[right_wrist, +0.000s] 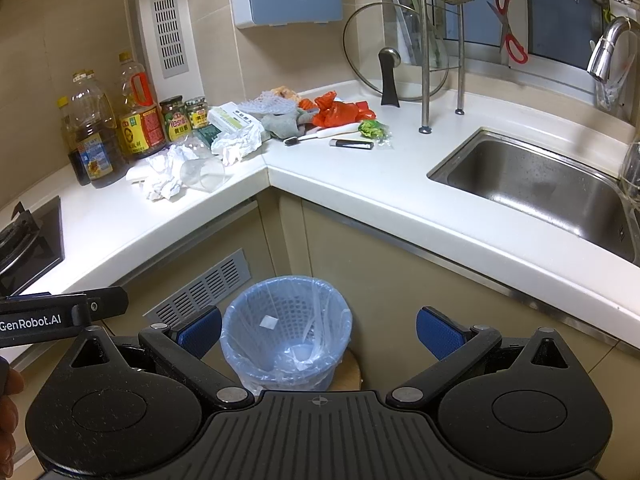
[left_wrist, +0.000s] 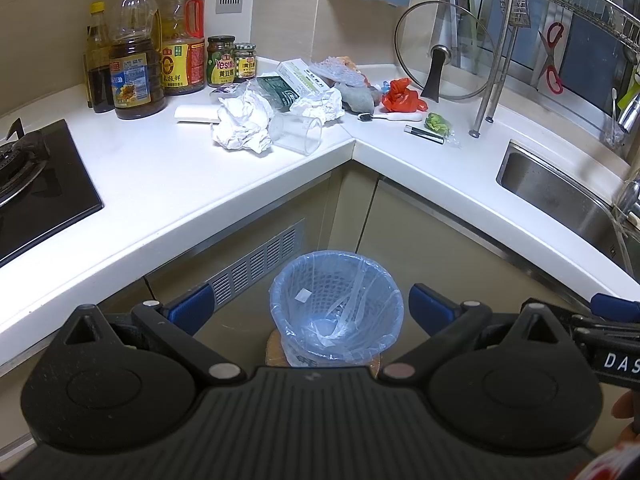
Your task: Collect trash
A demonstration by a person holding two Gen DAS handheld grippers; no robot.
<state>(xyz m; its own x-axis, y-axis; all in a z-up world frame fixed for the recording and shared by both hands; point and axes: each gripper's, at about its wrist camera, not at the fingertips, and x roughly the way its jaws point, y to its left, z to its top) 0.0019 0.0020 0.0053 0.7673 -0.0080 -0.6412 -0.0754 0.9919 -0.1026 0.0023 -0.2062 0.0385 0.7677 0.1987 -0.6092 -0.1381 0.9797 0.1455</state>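
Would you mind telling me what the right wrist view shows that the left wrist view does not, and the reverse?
Only the right wrist view shows the curved faucet spout and the whole sink basin. Only the left wrist view shows most of the black stove top, with its burner, and a white roll lying behind the crumpled paper. Both share the lined trash bin on the floor, the tipped clear cup, the red plastic bag, the glass lid, and open grippers, left and right.

"GenRobot.AI" on the left gripper [right_wrist: 60,320]; "Yes" on a jar [left_wrist: 221,62].
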